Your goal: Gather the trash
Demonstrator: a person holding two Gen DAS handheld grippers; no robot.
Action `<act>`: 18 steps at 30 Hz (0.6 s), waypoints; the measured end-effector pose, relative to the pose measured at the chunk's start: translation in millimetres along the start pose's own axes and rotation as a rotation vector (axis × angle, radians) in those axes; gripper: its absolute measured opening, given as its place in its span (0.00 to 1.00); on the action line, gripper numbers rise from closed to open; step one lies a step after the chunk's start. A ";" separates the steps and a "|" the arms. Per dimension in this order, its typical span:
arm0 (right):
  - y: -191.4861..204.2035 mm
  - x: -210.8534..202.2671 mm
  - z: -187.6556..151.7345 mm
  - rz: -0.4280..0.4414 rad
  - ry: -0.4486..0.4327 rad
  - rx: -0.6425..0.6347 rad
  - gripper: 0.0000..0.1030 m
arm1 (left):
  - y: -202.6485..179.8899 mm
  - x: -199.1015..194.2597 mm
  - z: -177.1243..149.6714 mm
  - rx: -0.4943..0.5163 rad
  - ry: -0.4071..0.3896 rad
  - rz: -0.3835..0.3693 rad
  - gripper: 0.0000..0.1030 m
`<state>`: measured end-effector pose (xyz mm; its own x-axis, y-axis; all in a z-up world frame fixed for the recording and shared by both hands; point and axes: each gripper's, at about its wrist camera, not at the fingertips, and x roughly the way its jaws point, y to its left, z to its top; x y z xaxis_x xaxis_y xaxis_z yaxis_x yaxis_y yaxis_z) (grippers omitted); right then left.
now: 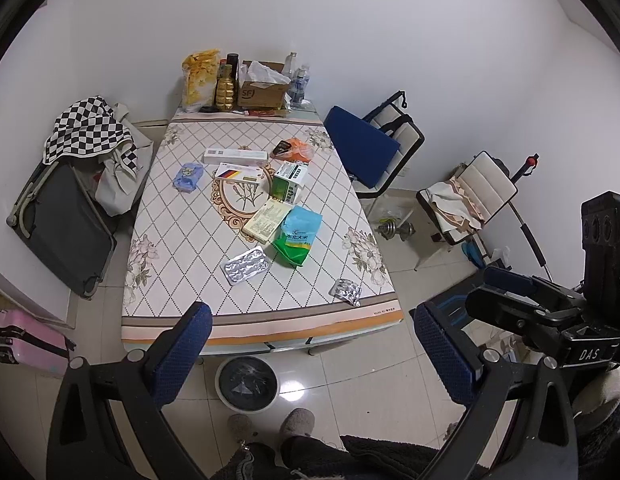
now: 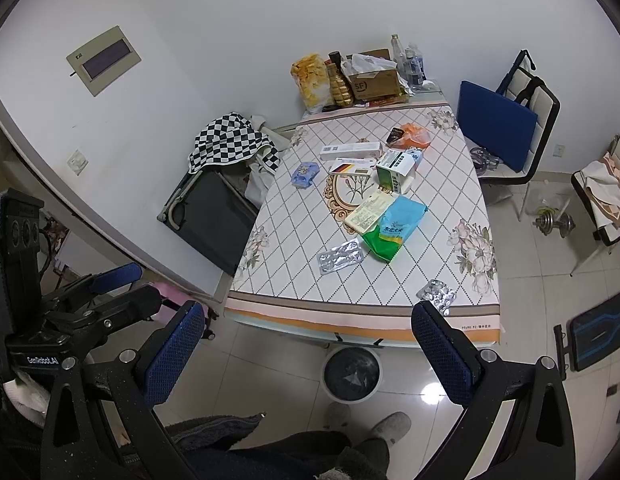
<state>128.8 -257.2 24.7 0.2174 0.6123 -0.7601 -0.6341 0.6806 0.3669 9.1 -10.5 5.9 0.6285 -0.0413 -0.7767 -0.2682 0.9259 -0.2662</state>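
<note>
Left gripper [image 1: 310, 344] and right gripper [image 2: 305, 344] spread wide, empty, above round black-lined trash bin [image 1: 247, 383], silver foil blister packs [image 1: 245, 266] near blue-green plastic bag [image 1: 297, 234] on quilted floral table [image 1: 181, 272]

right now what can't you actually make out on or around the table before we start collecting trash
- Bin contents: both views show only a dark liner with glare.
- Print on the medicine boxes and blister packs: too small, fisheye-softened.
- Inside the SF cardboard box: white paper covers the opening.
- Under the table: hidden by the cloth.
- Left tool and right tool: open, holding nothing.
</note>
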 end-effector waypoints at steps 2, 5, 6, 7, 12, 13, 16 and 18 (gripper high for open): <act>0.7 0.4 -0.2 0.000 0.001 -0.002 1.00 | -1.0 -0.7 1.0 0.000 0.000 -0.001 1.00; -0.8 0.5 -0.7 0.001 0.000 -0.003 1.00 | 0.8 1.4 -0.6 -0.005 -0.001 0.005 1.00; -1.3 0.3 -0.6 0.002 0.000 -0.002 1.00 | 0.7 1.2 -0.2 -0.005 -0.001 0.005 1.00; -1.5 0.9 -0.8 0.002 0.000 -0.001 1.00 | 0.8 1.2 -0.3 -0.004 -0.001 0.006 1.00; 2.3 0.9 1.3 -0.002 -0.001 -0.006 1.00 | -2.2 2.3 4.3 -0.007 -0.003 0.008 1.00; 1.6 0.5 1.4 -0.002 -0.002 -0.006 1.00 | -3.3 2.6 5.5 -0.007 -0.005 0.008 1.00; 3.8 0.3 2.9 -0.003 -0.001 -0.008 1.00 | 2.2 1.8 4.5 -0.008 -0.007 0.006 1.00; 4.7 0.5 4.0 -0.003 -0.002 -0.007 1.00 | 1.6 2.3 5.9 -0.008 -0.007 0.009 1.00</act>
<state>129.0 -252.1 28.2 0.2203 0.6112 -0.7602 -0.6391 0.6792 0.3609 14.4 -6.9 7.0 0.6314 -0.0304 -0.7749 -0.2797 0.9230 -0.2641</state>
